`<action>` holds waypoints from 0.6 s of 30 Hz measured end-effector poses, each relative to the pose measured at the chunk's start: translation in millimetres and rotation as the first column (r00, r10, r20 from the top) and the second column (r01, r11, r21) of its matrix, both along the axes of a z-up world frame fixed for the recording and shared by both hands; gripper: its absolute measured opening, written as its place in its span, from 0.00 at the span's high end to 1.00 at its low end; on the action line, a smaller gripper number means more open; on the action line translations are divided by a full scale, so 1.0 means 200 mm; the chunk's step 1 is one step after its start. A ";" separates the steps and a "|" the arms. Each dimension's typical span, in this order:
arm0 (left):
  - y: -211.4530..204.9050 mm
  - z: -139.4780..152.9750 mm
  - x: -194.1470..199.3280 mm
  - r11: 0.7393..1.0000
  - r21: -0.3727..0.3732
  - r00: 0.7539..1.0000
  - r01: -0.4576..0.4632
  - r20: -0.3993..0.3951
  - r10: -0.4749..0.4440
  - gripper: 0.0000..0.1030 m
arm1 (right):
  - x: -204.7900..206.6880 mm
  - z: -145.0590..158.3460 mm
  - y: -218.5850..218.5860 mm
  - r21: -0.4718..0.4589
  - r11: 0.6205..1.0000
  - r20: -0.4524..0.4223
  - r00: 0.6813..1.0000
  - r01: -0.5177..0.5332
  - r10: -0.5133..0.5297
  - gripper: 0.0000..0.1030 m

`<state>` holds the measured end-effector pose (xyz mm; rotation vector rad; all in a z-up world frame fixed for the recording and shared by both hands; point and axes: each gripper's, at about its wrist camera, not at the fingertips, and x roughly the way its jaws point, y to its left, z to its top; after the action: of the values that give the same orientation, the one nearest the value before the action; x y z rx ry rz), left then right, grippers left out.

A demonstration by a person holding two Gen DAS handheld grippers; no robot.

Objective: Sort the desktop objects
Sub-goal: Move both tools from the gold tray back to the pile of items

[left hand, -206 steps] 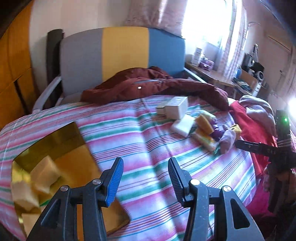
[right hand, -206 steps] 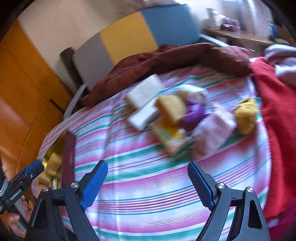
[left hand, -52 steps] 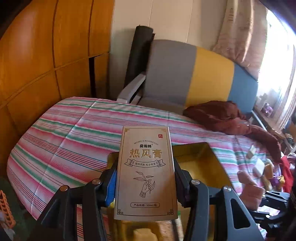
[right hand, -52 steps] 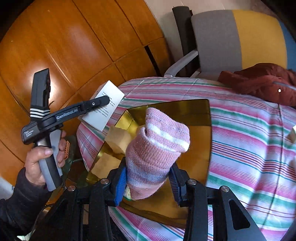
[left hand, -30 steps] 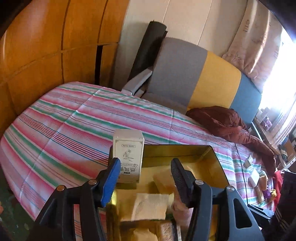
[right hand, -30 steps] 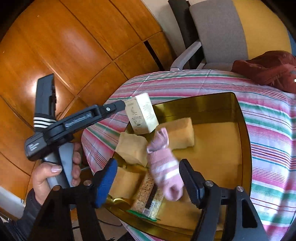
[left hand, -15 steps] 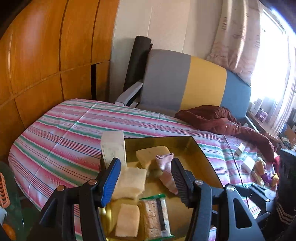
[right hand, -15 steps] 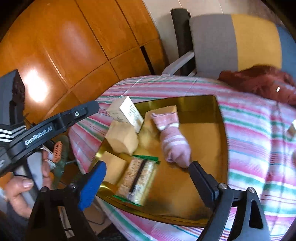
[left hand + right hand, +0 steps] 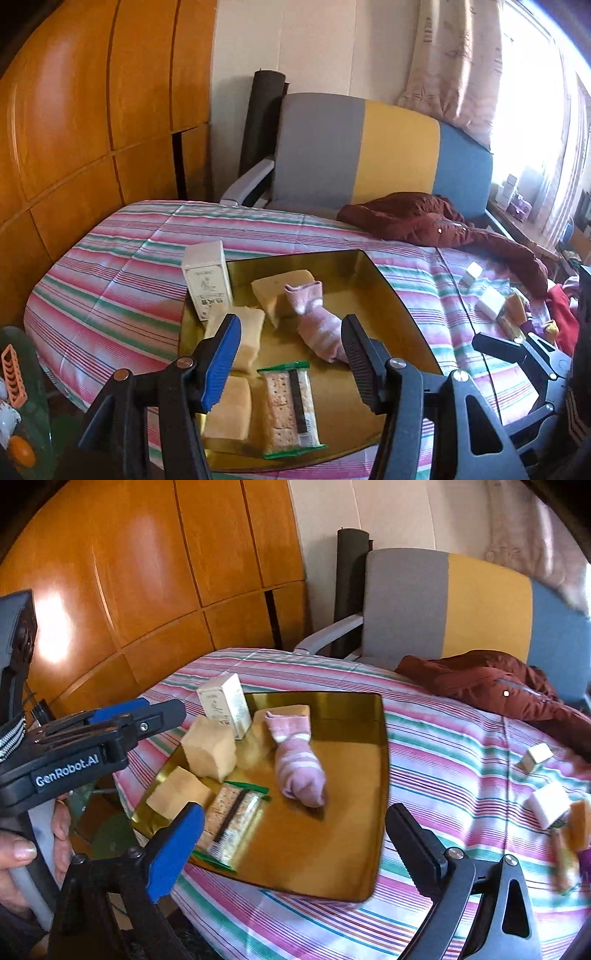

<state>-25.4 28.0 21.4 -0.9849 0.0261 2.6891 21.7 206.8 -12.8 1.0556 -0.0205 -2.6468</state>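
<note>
Right hand-held gripper [image 9: 291, 829] opening over glossy gold tray [image 9: 343, 775].

A maroon jacket [image 9: 436, 221] lies against the grey, yellow and blue chair [image 9: 369, 147], beside orange wood panelling [image 9: 92, 110]

tray [image 9: 373, 738]: gold, square, on striped bed near its left edge | sock [image 9: 299, 764]: pink-white, rolled, tray centre | box [image 9: 225, 705]: white, upright, tray's far-left corner | sponges [image 9: 208, 751]: three yellow blocks along tray's left side | crackers [image 9: 232, 819]: clear pack, flat, tray's near-left | leftover pile [image 9: 495, 306]: white boxes, yellow bits, bed's right edge
</note>
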 end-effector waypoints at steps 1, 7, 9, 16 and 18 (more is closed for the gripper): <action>0.01 0.00 0.01 1.000 -0.004 1.000 0.005 -0.004 -0.005 0.44 | 0.01 0.00 0.02 0.001 1.000 0.000 1.000 0.006 -0.006 0.04; 0.09 -0.02 0.04 0.998 -0.012 0.998 0.064 0.007 -0.063 0.44 | 0.05 -0.04 0.19 -0.006 0.996 0.024 0.996 0.086 -0.086 0.03; 0.12 -0.04 0.05 0.996 -0.012 0.996 0.085 0.019 -0.085 0.44 | 0.06 -0.06 0.27 -0.006 0.992 0.039 0.992 0.123 -0.122 0.03; 0.22 -0.08 0.07 0.988 0.016 0.987 0.152 0.057 -0.153 0.44 | 0.09 -0.12 0.51 0.002 0.969 0.093 0.964 0.249 -0.248 0.00; 0.25 -0.09 0.07 0.985 0.028 0.983 0.168 0.072 -0.170 0.44 | 0.11 -0.13 0.57 0.003 0.958 0.097 0.954 0.286 -0.285 0.00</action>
<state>-10.8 78.4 3.5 -1.0260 0.0632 2.4929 44.1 321.8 -38.6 1.2614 -0.2249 -2.8402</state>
